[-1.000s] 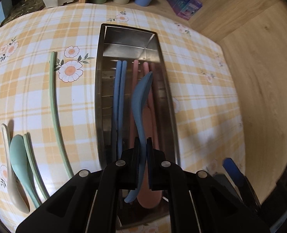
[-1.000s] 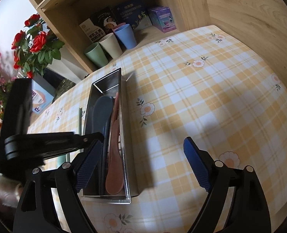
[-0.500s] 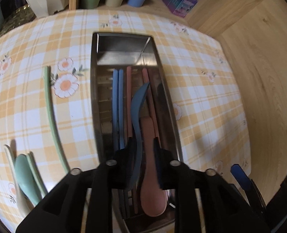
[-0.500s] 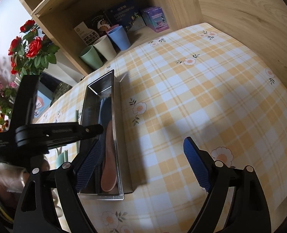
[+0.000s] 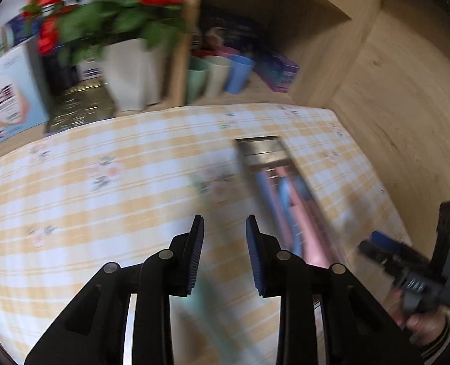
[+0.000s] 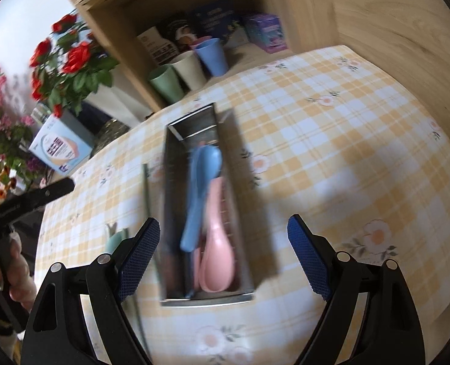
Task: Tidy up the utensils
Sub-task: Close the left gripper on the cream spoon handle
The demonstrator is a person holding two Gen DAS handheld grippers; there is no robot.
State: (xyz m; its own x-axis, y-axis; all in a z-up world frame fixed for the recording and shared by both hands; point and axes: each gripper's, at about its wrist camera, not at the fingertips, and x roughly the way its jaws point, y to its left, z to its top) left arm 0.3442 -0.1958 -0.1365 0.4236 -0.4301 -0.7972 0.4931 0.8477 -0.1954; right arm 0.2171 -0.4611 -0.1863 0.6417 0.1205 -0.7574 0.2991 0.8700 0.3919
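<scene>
Yellow-checked tablecloth [image 6: 331, 158] lies bare to the right of the steel tray [image 6: 167, 213]; wood panels wall the far and right edges. Blue spoon [image 6: 202, 179] rests diagonally in the tray over a pink spoon [image 6: 217, 252]. Left gripper [image 5: 224, 249]: jaws just opening, nothing between them. Right gripper [image 6: 223, 258]: jaws wide apart, empty. Box labels on the shelf unreadable.

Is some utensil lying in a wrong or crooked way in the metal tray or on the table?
Yes. In the tray the blue spoon lies slanted across the pink spoon, not flat along the tray. Left of the tray, a green chopstick and a green spoon are on the tablecloth.
</scene>
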